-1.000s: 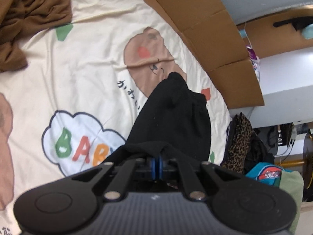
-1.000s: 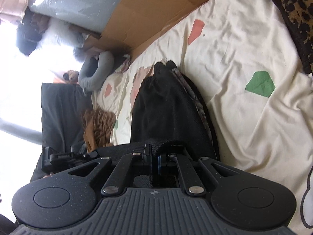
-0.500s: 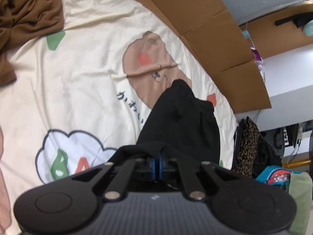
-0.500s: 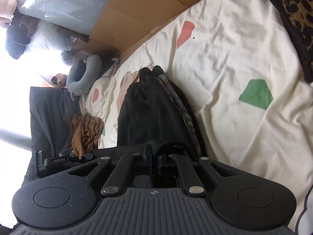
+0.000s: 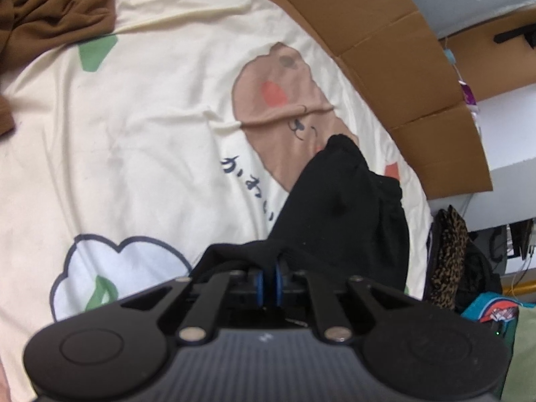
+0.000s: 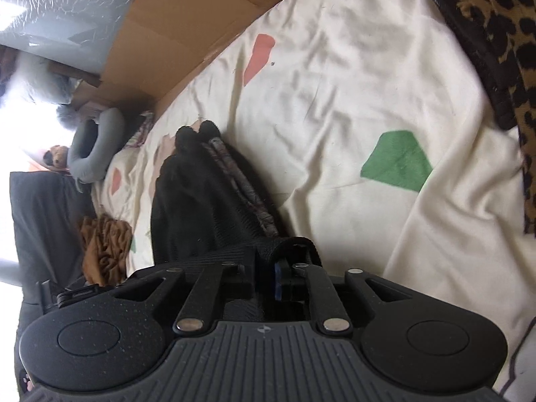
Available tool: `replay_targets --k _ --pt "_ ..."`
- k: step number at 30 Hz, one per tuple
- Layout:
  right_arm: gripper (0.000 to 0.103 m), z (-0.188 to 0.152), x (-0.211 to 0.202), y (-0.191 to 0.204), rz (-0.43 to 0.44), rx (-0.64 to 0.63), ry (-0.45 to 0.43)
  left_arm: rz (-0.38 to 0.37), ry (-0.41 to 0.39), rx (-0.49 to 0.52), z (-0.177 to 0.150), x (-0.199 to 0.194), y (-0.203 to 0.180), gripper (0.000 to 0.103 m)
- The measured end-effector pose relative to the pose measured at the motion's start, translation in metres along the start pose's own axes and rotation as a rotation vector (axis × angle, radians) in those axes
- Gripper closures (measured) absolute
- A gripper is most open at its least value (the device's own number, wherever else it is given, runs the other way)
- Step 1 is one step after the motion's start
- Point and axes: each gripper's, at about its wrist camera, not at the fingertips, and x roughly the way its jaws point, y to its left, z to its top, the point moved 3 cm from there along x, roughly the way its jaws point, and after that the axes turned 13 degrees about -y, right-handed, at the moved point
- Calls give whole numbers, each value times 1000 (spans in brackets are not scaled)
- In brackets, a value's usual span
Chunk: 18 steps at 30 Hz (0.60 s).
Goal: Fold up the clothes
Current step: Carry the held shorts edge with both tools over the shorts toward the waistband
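A black garment [image 5: 338, 201] hangs stretched out over a cream bedsheet [image 5: 140, 140] printed with cartoon figures. My left gripper [image 5: 268, 276] is shut on one edge of it, the blue pads pinching the cloth. In the right wrist view the same black garment [image 6: 197, 201] runs away from me, with a grey patterned inner band showing along its right side. My right gripper [image 6: 268, 281] is shut on its near hem. The far end of the garment rests on the cream bedsheet [image 6: 351, 100].
A crumpled brown garment [image 5: 50, 10] lies at the sheet's far left, also the brown garment [image 6: 104, 244]. Flattened cardboard [image 5: 385, 50] lines the far edge. Leopard-print cloth [image 6: 495, 50] lies at the right. A grey neck pillow [image 6: 97, 144] sits far back.
Both grippers have moved along the bed with the black garment held taut; the sheet's printed cloud slid down and left, and the brown garment shifted toward the upper corner in the left view.
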Motion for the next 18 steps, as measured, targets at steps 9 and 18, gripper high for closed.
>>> replay_targets --k 9,18 --pt "54 7 -23 8 -72 -40 -51 66 -43 41 -6 -36 -5 51" --pt "53 -4 -42 36 -137 -174 -67 59 -16 115 -32 -45 -27 51"
